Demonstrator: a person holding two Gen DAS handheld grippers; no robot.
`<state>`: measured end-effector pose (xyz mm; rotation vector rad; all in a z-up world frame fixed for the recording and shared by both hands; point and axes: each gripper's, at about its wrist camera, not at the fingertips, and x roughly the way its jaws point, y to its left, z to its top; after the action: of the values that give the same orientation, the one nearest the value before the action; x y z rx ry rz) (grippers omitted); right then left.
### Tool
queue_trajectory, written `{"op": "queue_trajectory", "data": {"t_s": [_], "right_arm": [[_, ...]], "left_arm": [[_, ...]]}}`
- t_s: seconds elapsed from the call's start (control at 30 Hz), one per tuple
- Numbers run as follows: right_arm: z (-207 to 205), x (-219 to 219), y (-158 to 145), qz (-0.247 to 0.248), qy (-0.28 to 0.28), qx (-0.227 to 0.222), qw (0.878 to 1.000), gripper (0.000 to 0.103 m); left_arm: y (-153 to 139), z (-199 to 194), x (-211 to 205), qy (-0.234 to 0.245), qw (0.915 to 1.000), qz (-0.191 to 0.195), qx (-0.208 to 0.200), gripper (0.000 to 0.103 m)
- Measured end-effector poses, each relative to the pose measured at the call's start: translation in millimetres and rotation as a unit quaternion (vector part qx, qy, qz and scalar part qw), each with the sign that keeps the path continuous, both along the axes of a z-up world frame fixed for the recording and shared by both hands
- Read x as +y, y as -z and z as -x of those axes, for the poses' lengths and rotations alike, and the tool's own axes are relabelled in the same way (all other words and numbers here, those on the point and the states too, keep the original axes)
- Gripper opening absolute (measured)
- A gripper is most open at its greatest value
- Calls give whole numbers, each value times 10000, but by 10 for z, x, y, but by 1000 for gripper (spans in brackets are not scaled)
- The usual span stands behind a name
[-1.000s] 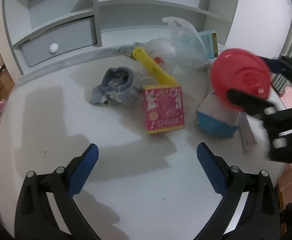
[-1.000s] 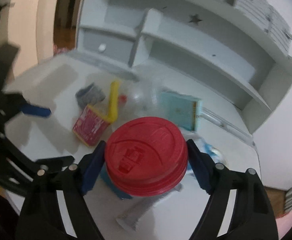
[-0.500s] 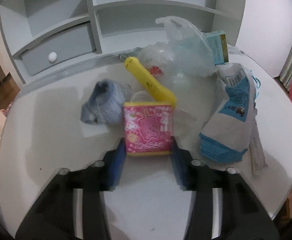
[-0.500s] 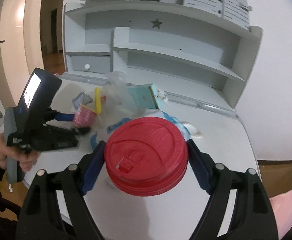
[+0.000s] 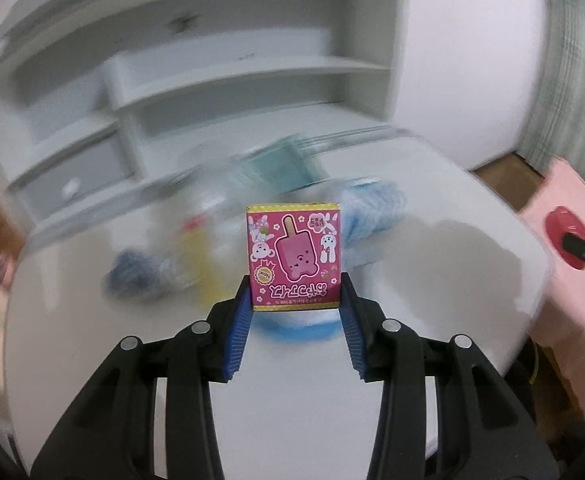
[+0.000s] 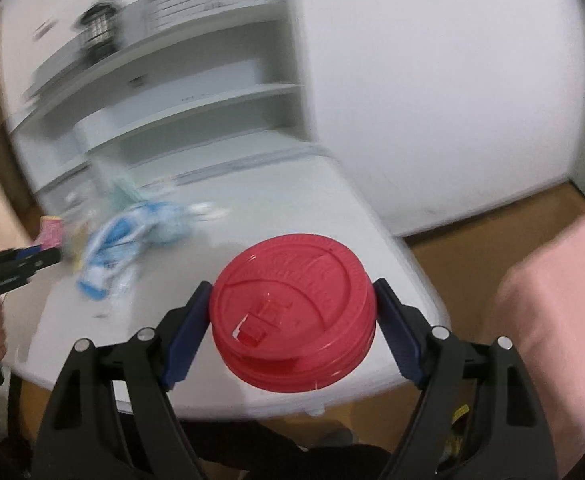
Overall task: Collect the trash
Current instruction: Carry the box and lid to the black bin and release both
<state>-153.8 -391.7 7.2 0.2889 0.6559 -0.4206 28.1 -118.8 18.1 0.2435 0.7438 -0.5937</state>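
My left gripper [image 5: 294,300] is shut on a pink popsicle box [image 5: 293,256] and holds it upright above the white table [image 5: 432,280]. My right gripper [image 6: 292,316] is shut on a red cup lid [image 6: 292,312] over the table's near right corner. In the left wrist view the red lid [image 5: 560,232] and right gripper show at the far right, off the table edge. In the right wrist view the pink box [image 6: 51,232] and left gripper [image 6: 32,258] sit at the far left. Blurred trash stays on the table: a blue-white wrapper [image 6: 132,236], a yellow tube [image 5: 196,256], a grey cloth [image 5: 132,276].
A white shelf unit with a grey drawer [image 5: 72,184] stands behind the table. A teal box [image 5: 280,164] and a clear plastic bag lie at the back, blurred. A pink surface [image 6: 552,320] fills the right, beyond the table edge. Wooden floor [image 6: 472,224] lies below.
The left gripper closed on the pink box and lifted it off the table. The right gripper carried the red lid to the right, out past the table's corner, and rolled.
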Motion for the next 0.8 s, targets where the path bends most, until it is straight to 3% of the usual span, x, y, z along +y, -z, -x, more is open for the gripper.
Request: {"op": "queue_trajectory", "data": {"t_s": [0.13, 0.27, 0.3, 0.4, 0.47, 0.53, 0.67, 0.8], "right_arm": [[605, -541, 188, -247, 1065, 17, 9940, 78], [1213, -1027, 510, -674, 2072, 182, 9758, 78], [1315, -1107, 582, -766, 2246, 234, 9711, 78], [1712, -1430, 906, -1145, 2863, 590, 9494, 78], [1945, -1651, 1207, -1515, 3156, 993, 9315, 78], [2123, -1791, 1481, -1907, 3373, 1193, 9142, 78], [2556, -2031, 2052, -2679, 3696, 1496, 8771, 78], [2758, -2086, 2291, -3101, 3837, 1395, 8586, 78]], "left_arm": [[-103, 360, -806, 1140, 9932, 208, 49, 41], [-55, 869, -1737, 2467, 9680, 273, 368, 41], [15, 1091, -2070, 2927, 9550, 237, 425, 41], [276, 1535, -2708, 3677, 9283, -33, 554, 41], [576, 1866, -3180, 4284, 8986, -292, 905, 41], [820, 2078, -3501, 4593, 8814, -532, 967, 41], [1279, 2448, -4136, 4964, 8559, -1043, 1004, 41], [1497, 2611, -4574, 5166, 8411, -1295, 940, 41]]}}
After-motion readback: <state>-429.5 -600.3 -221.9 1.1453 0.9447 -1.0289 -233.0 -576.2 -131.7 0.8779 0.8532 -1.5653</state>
